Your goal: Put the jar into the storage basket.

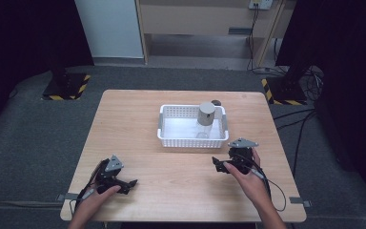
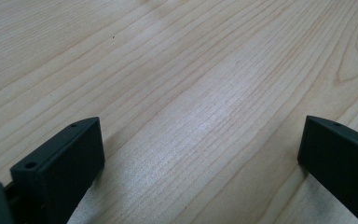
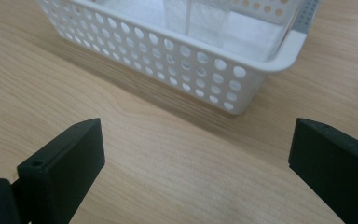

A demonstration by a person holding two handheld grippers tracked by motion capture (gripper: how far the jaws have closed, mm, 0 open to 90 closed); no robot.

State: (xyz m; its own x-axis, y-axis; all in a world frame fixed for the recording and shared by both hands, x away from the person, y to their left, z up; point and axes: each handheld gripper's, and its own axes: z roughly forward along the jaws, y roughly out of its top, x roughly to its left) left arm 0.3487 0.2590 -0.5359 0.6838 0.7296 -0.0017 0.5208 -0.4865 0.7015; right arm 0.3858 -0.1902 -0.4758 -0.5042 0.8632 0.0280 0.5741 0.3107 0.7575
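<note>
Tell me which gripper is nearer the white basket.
Right. The right gripper sits just in front of the white basket, near its right corner, jaws open. The left gripper rests far off at the table's near-left side, also open.

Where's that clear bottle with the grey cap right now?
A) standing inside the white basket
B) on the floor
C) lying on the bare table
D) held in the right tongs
A: the bottle stands upright inside the basket, while both the left tongs and right tongs are open and empty.
</note>
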